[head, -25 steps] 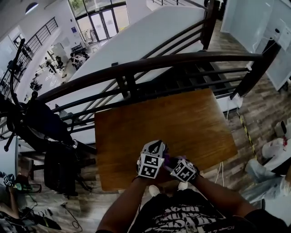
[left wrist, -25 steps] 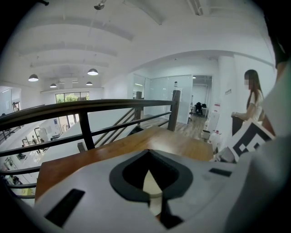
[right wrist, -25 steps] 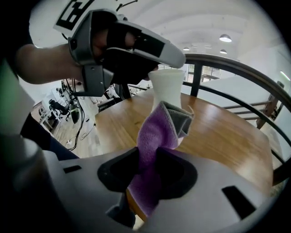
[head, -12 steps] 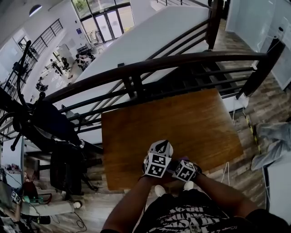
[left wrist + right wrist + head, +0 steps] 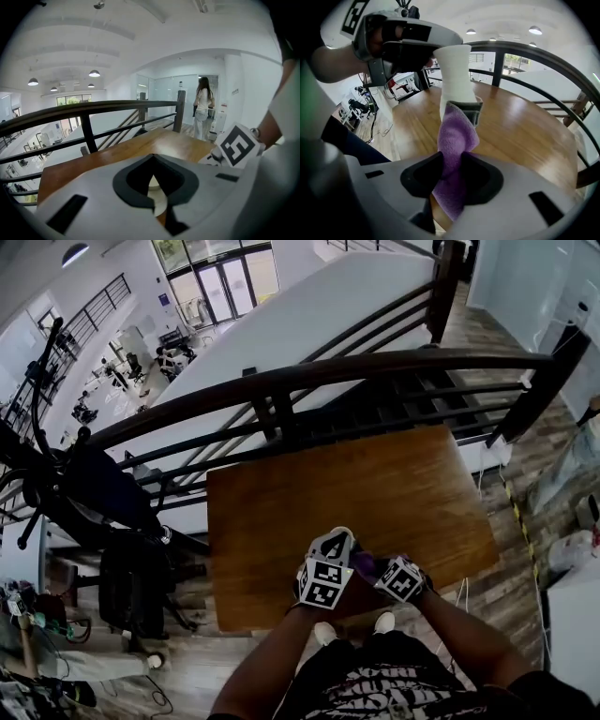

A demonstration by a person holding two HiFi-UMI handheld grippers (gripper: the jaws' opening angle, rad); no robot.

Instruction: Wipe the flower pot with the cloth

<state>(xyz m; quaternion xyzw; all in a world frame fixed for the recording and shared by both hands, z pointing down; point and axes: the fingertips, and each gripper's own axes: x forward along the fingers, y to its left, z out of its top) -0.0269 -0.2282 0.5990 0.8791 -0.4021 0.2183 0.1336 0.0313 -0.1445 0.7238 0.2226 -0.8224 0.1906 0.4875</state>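
At the front edge of the wooden table (image 5: 375, 484) both grippers meet. My left gripper (image 5: 336, 547) is shut on the white flower pot (image 5: 454, 75) and holds it off the table by its upper part. A pale piece of the pot (image 5: 158, 199) shows between the left gripper's (image 5: 154, 187) jaws. My right gripper (image 5: 452, 173) is shut on the purple cloth (image 5: 454, 136), whose free end lies against the pot's lower side. In the head view the cloth (image 5: 364, 565) shows between the two marker cubes, and the right gripper (image 5: 380, 570) sits just right of it.
A dark metal railing (image 5: 281, 381) runs along the table's far side, with a stairwell and a lower floor beyond. A black chair with bags (image 5: 122, 577) stands left of the table. A person (image 5: 202, 112) stands far off near glass doors.
My right gripper has shifted a little to the right with the cloth still in it. The left gripper and the pot have stayed in place.
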